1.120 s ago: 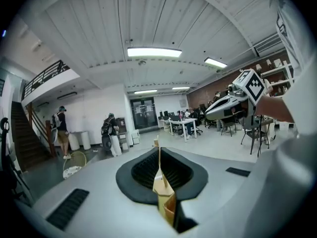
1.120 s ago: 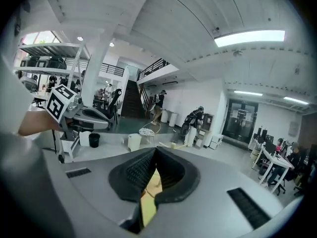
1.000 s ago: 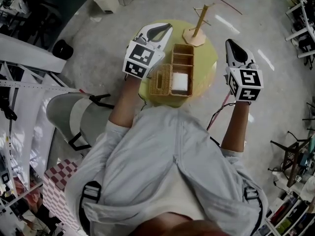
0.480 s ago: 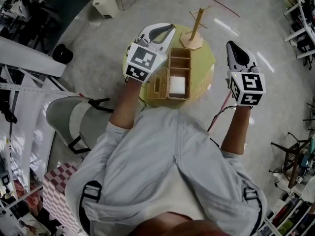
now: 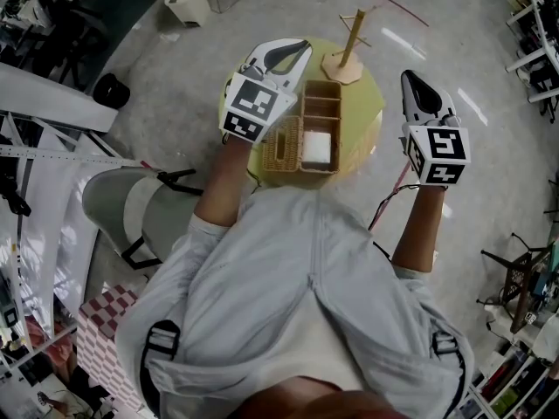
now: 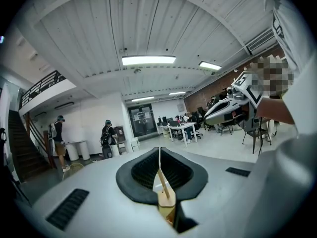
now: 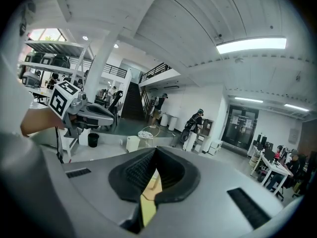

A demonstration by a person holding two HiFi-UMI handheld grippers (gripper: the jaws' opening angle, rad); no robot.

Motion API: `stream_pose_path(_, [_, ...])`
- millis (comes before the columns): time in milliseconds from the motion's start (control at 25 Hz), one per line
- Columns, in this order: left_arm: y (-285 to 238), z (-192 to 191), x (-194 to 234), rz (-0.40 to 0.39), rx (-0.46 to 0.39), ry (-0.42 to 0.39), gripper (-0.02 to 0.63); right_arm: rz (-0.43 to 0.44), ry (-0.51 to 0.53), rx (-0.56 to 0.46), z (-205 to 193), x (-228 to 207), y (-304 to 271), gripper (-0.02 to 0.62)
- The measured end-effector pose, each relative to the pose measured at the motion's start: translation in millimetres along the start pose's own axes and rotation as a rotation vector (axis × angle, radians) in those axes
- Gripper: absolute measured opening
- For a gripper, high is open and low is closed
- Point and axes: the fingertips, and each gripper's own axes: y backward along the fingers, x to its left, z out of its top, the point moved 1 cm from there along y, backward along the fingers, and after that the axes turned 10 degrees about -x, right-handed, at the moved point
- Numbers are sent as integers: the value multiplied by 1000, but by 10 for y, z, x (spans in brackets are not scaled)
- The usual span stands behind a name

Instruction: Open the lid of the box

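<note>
Left gripper [image 5: 300,49] and right gripper [image 5: 408,78] are pressed together, empty.
The box [image 5: 322,101] looks light and stiff — I would pinch the woven lid [image 5: 282,144] at its edge.

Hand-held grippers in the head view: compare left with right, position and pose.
Position: the left hand-held gripper hangs over the yellow table, beside the box; the right hand-held gripper is off the table, above the floor. Pose: the left points up-right in the view, the right up and slightly left. Shared: both have jaws together, holding nothing.
</note>
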Motion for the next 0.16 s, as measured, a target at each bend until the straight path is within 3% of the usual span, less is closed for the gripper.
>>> stream_pose_path(160, [21, -30, 52, 6, 3, 5, 35, 3, 0, 5, -6, 34, -39, 23])
